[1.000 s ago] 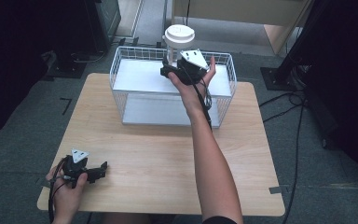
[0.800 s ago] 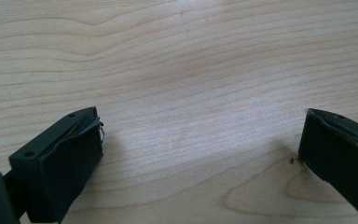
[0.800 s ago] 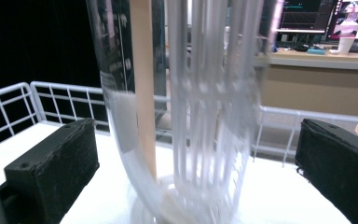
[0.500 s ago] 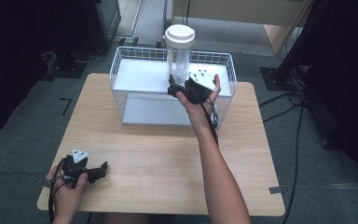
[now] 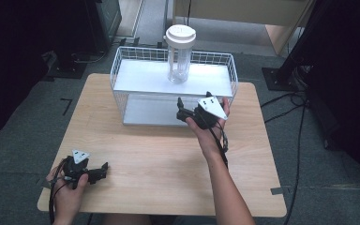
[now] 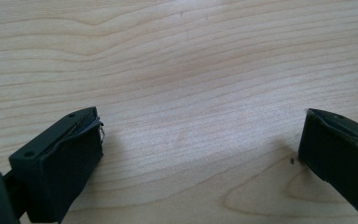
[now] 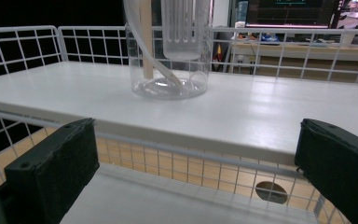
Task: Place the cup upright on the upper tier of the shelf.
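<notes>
Clear plastic forms the body of the tall jar [image 5: 180, 54], which carries a white round lid and encloses a slotted transparent inner tube; a pale curved strip lies inside near its base. The jar stands upright on the white upper shelf of the wire rack [image 5: 133, 77] at the far side of the wooden desk [image 5: 159, 154]. The right gripper [image 5: 192, 107] is held just before the rack, fingers released and empty. The left gripper [image 5: 99, 171] rests near the desk's front left corner, fingers spread apart, empty
</notes>
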Action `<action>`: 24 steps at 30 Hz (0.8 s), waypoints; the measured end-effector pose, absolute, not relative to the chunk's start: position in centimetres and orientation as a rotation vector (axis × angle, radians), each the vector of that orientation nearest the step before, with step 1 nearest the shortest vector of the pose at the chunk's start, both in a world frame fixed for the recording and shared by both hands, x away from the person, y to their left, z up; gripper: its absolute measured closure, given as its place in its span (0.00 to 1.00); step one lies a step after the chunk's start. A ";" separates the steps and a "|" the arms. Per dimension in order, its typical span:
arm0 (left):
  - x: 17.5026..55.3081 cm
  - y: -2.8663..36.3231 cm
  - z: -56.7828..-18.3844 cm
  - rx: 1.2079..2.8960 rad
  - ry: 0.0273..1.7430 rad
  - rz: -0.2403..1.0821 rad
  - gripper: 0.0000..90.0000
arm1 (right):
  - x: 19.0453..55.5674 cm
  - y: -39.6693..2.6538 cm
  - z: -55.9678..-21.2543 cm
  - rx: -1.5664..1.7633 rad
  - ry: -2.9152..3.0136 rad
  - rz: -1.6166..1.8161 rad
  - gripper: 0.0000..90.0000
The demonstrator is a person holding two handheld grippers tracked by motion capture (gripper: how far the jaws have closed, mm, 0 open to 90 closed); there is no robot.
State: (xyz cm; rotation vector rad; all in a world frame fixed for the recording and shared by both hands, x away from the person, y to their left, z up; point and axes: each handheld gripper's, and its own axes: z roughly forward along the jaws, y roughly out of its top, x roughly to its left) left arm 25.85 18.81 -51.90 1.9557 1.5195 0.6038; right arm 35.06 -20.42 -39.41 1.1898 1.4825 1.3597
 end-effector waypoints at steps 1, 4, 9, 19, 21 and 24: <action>25.9 18.8 -51.9 1.958 1.519 0.605 0.00 | 34.7 -20.6 -39.6 1.188 1.484 1.359 0.00; 25.9 18.8 -51.9 1.959 1.519 0.605 0.00 | 33.9 -21.2 -40.3 1.191 1.489 1.344 0.00; 25.9 18.8 -51.9 1.959 1.518 0.608 0.00 | 32.7 -22.3 -41.8 1.219 1.501 1.319 0.00; 25.9 18.8 -51.9 1.962 1.519 0.607 0.00 | 30.9 -24.6 -44.2 1.286 1.500 1.281 0.00; 25.9 18.8 -51.9 1.962 1.519 0.606 0.00 | 30.6 -25.1 -44.6 1.291 1.500 1.267 0.00; 25.9 18.8 -51.9 1.962 1.519 0.606 0.00 | 30.1 -25.8 -45.3 1.309 1.497 1.246 0.00</action>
